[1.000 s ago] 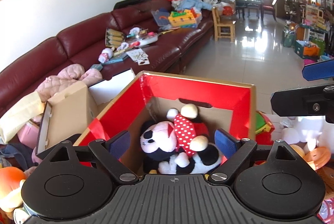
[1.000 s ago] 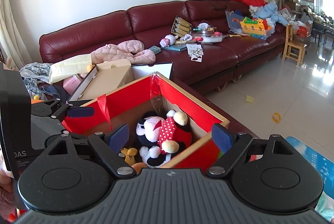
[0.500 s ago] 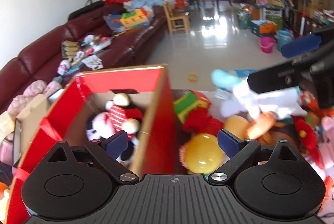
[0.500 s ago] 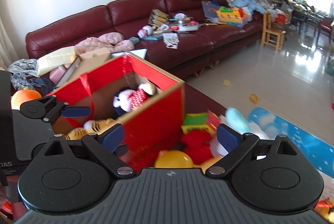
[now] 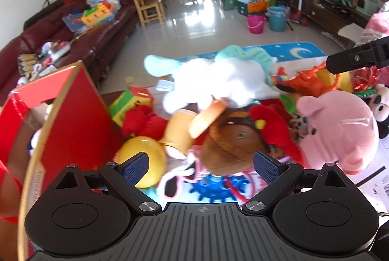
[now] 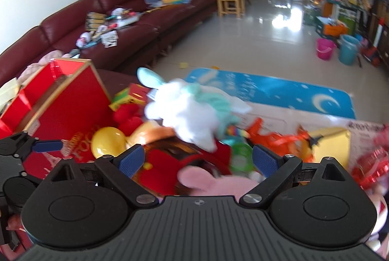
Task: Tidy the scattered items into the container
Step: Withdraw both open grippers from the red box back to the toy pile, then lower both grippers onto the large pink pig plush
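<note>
red box (image 5: 73,120): contents mostly hidden | left claw (image 5: 200,165): released | right claw (image 6: 198,160): released

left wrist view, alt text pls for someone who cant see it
The open left gripper hovers over a heap of toys: a brown plush, pink plush and yellow ball. A red box stands left.

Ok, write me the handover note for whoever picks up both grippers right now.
Left gripper: open, empty, above the toy pile near the brown plush and yellow ball.
Right gripper: open, empty, its jaws have just been opening; it is over the pink plush.
Red box: left of the pile.
Done: at least one plush is already inside.
Left: white-and-teal plush, pink plush, brown plush, ball and the rest lie outside.
</note>
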`<act>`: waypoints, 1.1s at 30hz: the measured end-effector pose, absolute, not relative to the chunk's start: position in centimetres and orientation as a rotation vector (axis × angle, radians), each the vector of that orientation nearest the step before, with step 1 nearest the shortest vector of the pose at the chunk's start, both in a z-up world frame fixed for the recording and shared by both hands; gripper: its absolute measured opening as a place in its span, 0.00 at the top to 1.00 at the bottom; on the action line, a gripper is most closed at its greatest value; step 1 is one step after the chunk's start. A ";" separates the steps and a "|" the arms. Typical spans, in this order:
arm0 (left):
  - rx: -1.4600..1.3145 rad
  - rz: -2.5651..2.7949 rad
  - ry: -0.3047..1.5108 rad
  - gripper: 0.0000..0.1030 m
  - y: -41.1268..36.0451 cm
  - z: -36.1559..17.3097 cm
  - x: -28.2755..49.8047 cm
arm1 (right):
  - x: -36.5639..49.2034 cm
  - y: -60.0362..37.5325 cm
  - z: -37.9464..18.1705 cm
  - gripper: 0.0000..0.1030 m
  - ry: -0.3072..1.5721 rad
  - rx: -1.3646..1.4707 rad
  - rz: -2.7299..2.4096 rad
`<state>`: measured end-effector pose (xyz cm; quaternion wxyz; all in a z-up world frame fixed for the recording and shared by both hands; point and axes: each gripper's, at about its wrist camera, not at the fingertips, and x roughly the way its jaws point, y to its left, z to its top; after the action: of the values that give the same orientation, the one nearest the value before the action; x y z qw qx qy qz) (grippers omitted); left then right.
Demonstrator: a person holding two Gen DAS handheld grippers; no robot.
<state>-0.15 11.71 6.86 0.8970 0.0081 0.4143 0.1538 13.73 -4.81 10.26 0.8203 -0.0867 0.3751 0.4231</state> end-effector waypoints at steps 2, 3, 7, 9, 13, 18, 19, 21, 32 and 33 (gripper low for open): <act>0.008 0.288 0.866 0.04 10.6 6.5 0.3 | 14.5 -6.4 9.4 0.07 0.814 -0.162 0.861; 0.008 0.276 0.868 0.04 10.1 6.3 0.5 | 14.9 -7.5 9.1 0.07 0.815 -0.151 0.844; 0.000 0.222 0.868 0.04 8.2 6.2 1.0 | 16.3 -10.3 7.9 0.07 0.831 -0.101 0.772; -0.017 0.176 0.860 0.04 7.3 6.4 1.1 | 17.0 -11.5 7.2 0.08 0.858 -0.062 0.741; -0.005 0.135 0.843 0.04 5.4 6.7 2.1 | 17.6 -13.0 5.6 0.10 0.903 -0.016 0.714; -0.008 0.118 0.823 0.04 3.8 7.5 3.9 | 18.2 -13.2 3.4 0.21 0.952 0.003 0.692; -0.009 0.117 0.819 0.04 3.6 7.7 4.2 | 18.1 -13.4 3.0 0.21 0.963 0.023 0.703; 0.002 0.125 0.812 0.04 3.2 7.9 4.7 | 17.7 -13.8 2.5 0.21 0.979 0.039 0.730; 0.013 0.108 0.907 0.04 2.1 4.3 5.6 | 13.5 -17.3 1.0 0.20 1.059 0.090 0.866; 0.014 0.104 0.905 0.04 1.8 4.1 5.5 | 13.2 -17.5 0.9 0.19 1.061 0.088 0.867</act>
<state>5.45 1.79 4.09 0.8980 0.0070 0.4370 0.0503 13.15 -17.46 0.90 0.7735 0.0406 0.4896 0.4004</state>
